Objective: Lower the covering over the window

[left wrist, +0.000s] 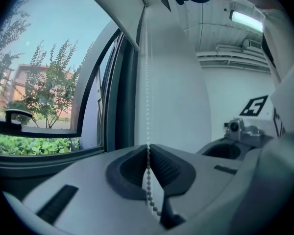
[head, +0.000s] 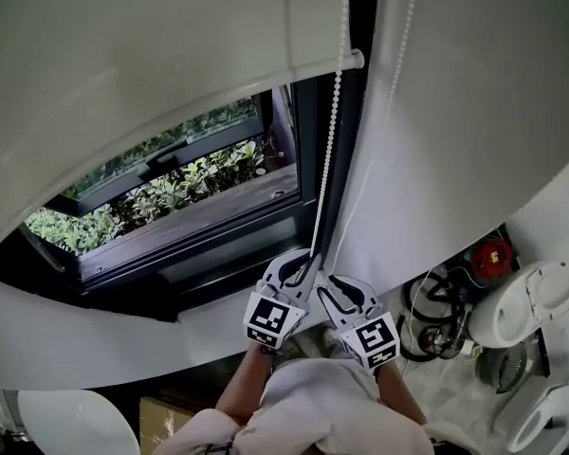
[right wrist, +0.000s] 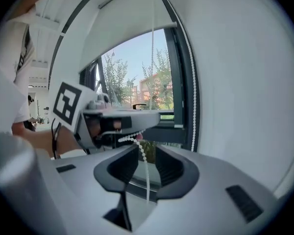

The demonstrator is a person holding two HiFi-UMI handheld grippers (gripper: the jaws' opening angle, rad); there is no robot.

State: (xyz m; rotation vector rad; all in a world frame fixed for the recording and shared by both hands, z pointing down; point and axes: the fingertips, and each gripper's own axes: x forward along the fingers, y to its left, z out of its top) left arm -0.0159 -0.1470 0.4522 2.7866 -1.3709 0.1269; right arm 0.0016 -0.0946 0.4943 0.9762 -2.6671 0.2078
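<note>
**Left claw clamped on the bead chain, right claw open around it**

The white blind [head: 152, 55] covers the upper part of the window [head: 199, 207]. Its bottom rail [head: 266, 83] runs across the glass, ending at the right close to the dark frame [head: 308, 159]. Below the rail the pane is uncovered, and green plants [head: 180, 183] show outside.

The bead chain [head: 330, 150] hangs down the right side of the window, in front of the frame, to the two claws. They sit side by side at the near edge of the scene, just above the person's forearms.

The left claw [head: 299, 265] is closed on the chain. In the left gripper view its two ribbed pads [left wrist: 164, 168] meet at their tips with the beads pinched between them. The chain runs straight up from the pinch past the end of the blind, and a short slack length falls behind the pads.

The right claw [head: 334, 287] sits just right of the left one and a little nearer. In the right gripper view its jaws stand apart. A strand of the chain passes through the gap close to the left pad [right wrist: 122, 163], and neither pad presses on it. The strand curves away toward the left claw, which lies just beyond. A second beaded strand [right wrist: 192, 92] hangs along the frame farther right, against the white wall [right wrist: 245, 82].

Trees [right wrist: 117, 77] and blue sky show through the open pane.
</note>
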